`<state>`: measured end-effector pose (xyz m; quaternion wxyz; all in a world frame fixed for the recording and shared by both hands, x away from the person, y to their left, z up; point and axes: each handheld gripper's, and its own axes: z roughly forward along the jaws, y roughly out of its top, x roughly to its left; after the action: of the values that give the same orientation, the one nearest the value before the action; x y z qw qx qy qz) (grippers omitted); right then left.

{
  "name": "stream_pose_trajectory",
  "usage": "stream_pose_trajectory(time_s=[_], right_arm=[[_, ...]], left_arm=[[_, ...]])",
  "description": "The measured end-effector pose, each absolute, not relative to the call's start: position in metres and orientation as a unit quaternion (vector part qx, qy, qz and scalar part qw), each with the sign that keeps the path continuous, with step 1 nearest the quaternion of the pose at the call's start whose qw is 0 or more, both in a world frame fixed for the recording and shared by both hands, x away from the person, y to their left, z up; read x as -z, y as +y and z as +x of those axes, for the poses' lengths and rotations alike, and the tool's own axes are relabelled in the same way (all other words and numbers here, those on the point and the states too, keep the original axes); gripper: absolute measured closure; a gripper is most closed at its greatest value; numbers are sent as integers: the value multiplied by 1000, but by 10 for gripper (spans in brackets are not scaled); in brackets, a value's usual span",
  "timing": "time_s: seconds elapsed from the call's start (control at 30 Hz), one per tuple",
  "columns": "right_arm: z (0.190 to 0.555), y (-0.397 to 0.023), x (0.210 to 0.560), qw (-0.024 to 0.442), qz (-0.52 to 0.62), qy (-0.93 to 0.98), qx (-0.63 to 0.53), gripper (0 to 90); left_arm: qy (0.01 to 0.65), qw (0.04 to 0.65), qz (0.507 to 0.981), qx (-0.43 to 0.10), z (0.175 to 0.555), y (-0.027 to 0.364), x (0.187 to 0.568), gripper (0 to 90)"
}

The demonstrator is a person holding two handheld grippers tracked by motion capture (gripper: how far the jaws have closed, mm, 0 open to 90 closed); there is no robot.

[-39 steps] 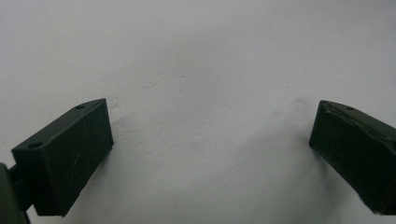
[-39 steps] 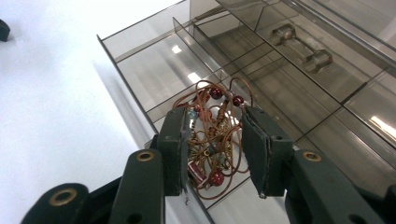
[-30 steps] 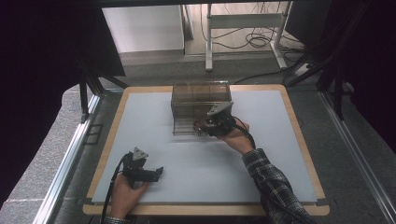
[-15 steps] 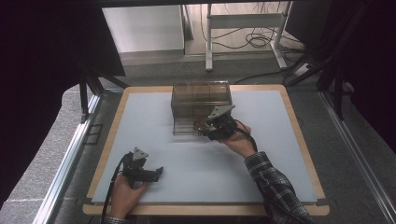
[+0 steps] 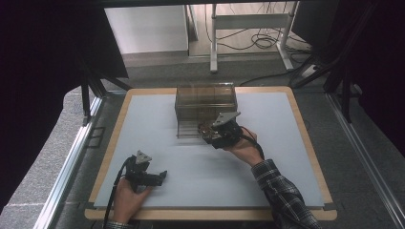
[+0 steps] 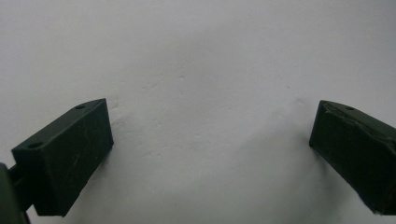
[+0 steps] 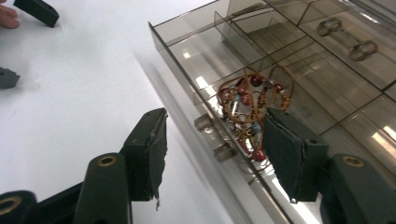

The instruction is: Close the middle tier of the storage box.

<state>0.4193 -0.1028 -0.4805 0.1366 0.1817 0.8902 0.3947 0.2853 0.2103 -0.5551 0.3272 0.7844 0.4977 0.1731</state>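
Under my right gripper lies the pale grey table mat, framed in light wood, with dark floor and cables beyond. Its jaws have just been opening and stand apart, gripping nothing. Just ahead of them, against the right pad, sits a tangled copper-wire bracelet with red and blue beads, resting in the pulled-out drawer of a smoky transparent plastic organiser box; a small metal clasp piece lies in a compartment farther off. My left gripper rests open on the mat, well apart.
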Motion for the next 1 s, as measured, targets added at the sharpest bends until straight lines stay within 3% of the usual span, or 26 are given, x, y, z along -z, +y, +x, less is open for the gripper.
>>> stream_pose_trajectory(time_s=[0.4, 1.0], right_arm=[[411, -103, 489, 122, 166, 897, -392, 307], [405, -111, 502, 106, 176, 901, -382, 291]], left_arm=[[498, 327, 784, -173, 285, 210, 555, 0], [498, 327, 784, -173, 285, 210, 555, 0]])
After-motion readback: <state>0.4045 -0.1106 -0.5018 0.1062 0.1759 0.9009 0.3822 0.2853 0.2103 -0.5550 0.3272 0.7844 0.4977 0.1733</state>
